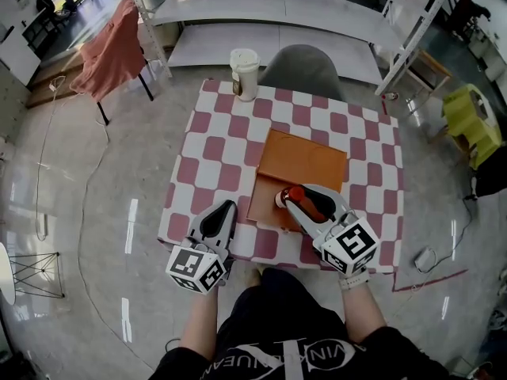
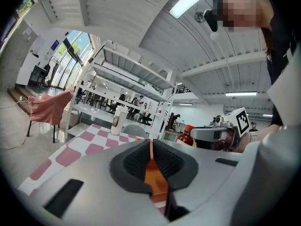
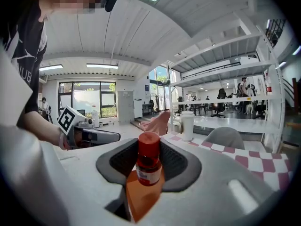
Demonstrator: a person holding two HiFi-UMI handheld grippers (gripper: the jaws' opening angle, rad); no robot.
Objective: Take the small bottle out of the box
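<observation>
The left gripper (image 1: 226, 207) sat over the near edge of the worktop (image 1: 214, 145). Its fingers were drawn almost together, with only a thin slit between the pads, and they gripped nothing. Through that slit its own view showed a sliver of orange, the box (image 1: 302, 161), which lay ahead of those fingers and off to their right, its lid folded flat.

The small bottle (image 3: 148, 166) was well apart from the left fingers and squarely between the right ones. The right gripper (image 3: 149, 149) was closed on the bottle's body just below the red cap. The bottle's long axis stood upright, crossing the line along which the fingers close, with the cap above the pads and the label below them. The orange of the box filled the space under it. From above, the bottle sat over the near part of the box. I could not tell whether its base had cleared the box or rested in it, so I judged that the next move was a straight lift by the right hand.

The worktop wore a red-and-white checked cloth. A lidded paper cup (image 1: 244, 73) stood far ahead of both sets of fingers, with a grey chair (image 1: 301, 68) beyond it. White shelving (image 1: 277, 6) and a glossy floor filled the room, and a pink cloth was draped over a chair (image 1: 111, 46).
</observation>
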